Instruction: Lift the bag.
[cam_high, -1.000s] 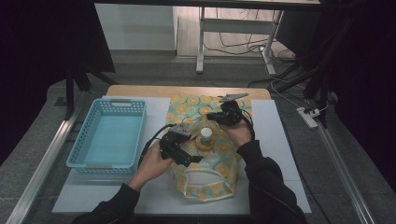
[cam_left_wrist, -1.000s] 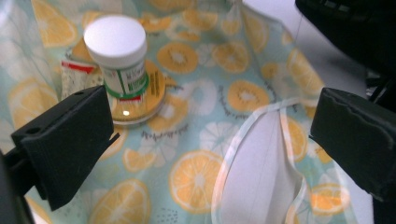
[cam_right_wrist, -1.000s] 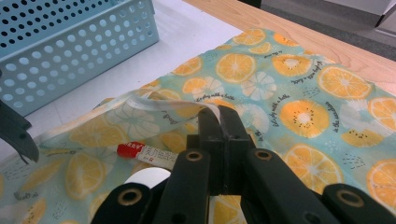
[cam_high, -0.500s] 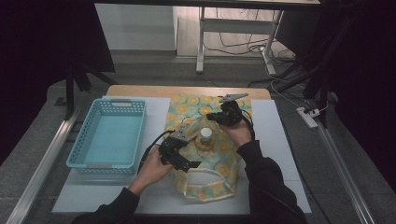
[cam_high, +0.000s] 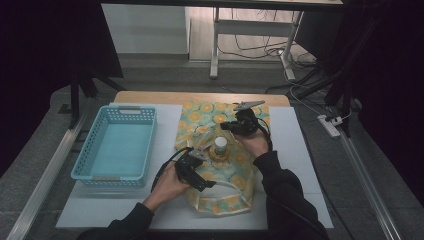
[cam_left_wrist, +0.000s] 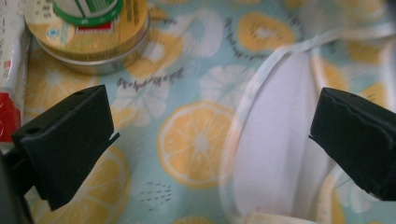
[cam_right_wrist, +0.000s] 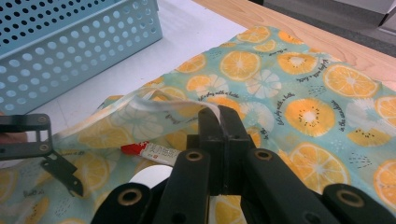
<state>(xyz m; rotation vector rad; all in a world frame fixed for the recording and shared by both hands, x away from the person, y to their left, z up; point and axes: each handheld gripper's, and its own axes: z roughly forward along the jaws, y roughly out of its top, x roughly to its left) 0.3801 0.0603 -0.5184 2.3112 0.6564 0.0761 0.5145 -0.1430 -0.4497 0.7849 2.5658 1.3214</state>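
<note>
Right gripper (cam_right_wrist: 218, 122): jaws pressed together on the bag's rim (cam_right_wrist: 140, 105), lifting it.
Left gripper (cam_left_wrist: 210, 140): jaws spread wide over the white handle (cam_left_wrist: 280, 154), gripping nothing.
Fruit-print bag (cam_high: 220, 165): lay on the white mat, right of the blue basket (cam_high: 117, 145).
Contents: tin (cam_left_wrist: 93, 42) with a bottle on top (tube alongside).
Advice: pinch handle only, clear of the tin.

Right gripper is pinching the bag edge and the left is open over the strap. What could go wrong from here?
1. The right gripper pinches only a thin fold of the bag; a tug could pull it free.
2. The open left gripper hangs close to the tin with the bottle standing on it; a stray nudge might topple them.
</note>
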